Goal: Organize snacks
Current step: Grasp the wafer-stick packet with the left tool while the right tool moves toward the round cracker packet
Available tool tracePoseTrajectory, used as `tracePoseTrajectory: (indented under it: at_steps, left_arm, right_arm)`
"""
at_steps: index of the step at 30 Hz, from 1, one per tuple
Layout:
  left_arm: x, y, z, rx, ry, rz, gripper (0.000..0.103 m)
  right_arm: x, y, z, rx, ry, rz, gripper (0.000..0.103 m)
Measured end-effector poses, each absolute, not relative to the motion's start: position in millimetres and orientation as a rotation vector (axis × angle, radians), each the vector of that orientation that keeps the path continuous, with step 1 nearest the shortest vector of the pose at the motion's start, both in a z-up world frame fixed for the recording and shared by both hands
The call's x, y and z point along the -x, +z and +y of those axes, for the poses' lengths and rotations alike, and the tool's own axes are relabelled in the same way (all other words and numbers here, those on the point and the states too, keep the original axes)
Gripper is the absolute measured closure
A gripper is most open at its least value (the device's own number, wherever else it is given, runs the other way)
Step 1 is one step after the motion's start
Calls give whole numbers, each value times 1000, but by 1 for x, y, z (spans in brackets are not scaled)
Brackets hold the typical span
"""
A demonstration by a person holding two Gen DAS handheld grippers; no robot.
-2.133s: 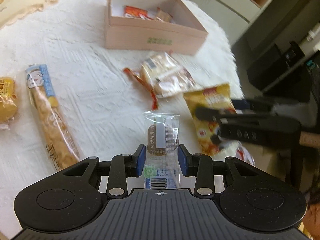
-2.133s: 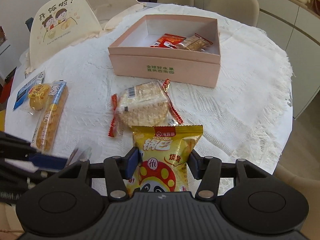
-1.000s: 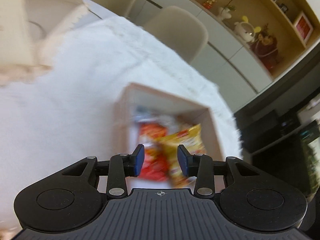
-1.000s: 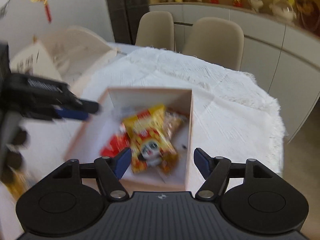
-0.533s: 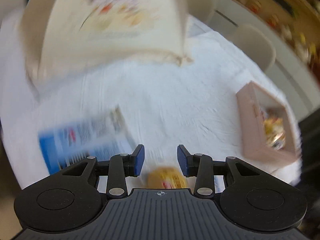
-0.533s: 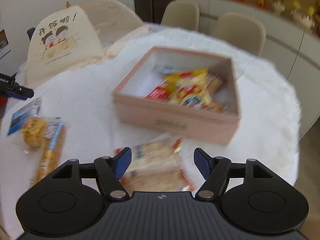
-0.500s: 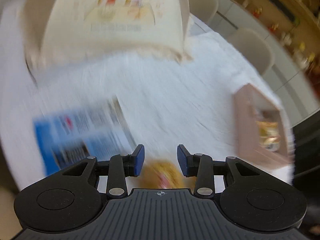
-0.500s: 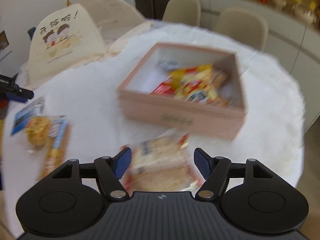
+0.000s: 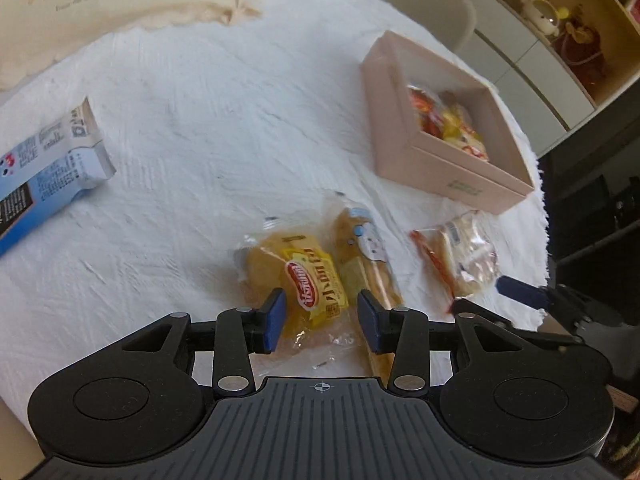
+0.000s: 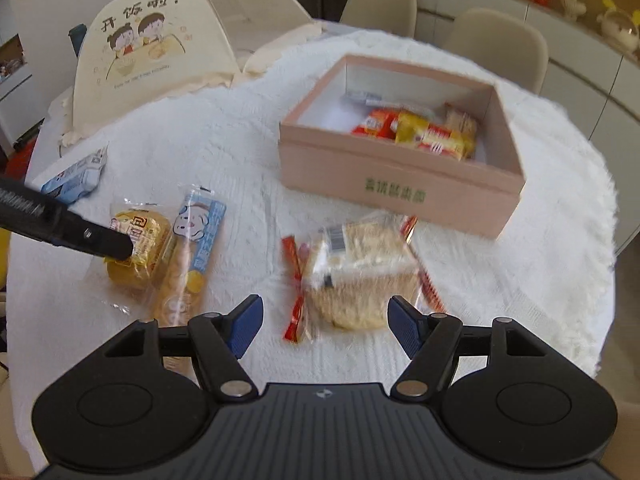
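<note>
I'm hovering the left claw (image 9: 320, 316), parted and empty, astride the yellow cake packet (image 9: 308, 280) at lower centre; the right claw (image 10: 324, 326) is gaping wide.

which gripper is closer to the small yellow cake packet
Left. The left gripper has its open fingers on either side of the yellow cake packet. The right gripper is off to the side, open in front of the rice cracker pack.

Home dining room: clothed round table (image 10: 520, 280), chairs (image 10: 496, 40), ornament-lined sideboard (image 10: 580, 64).
</note>
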State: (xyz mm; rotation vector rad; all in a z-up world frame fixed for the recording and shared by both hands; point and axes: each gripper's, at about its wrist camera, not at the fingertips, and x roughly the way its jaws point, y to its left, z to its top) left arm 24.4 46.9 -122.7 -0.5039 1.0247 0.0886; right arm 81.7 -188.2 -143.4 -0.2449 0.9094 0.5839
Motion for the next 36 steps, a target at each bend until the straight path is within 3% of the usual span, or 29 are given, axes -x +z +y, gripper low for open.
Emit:
tracePoseTrajectory:
  at_steps: [6,16,22,28,30,36]
  left_arm:
    - [-32,-113,32,645,63,993,58]
    - [-66,-111,-15,452,101,992,60]
    - [-45,-107,6,360,246,1021,62]
    - [-19,-82,28,591,177,916,62]
    - [-32,-85,16,641,72,956,61]
    - [-75,-129,-34,401,112,1094,61]
  right_arm:
    - [-86,-148,-201,224,534,904,33]
    - [-95,-145,-208,243,500,949,33]
    - [-93,-145,-214,219,479,971,33]
    - [-69,-153,-204,264,579,949,33]
    - [-64,-160,-200,275,571,945,33]
    - [-64,-161,-208,274,583,924,33]
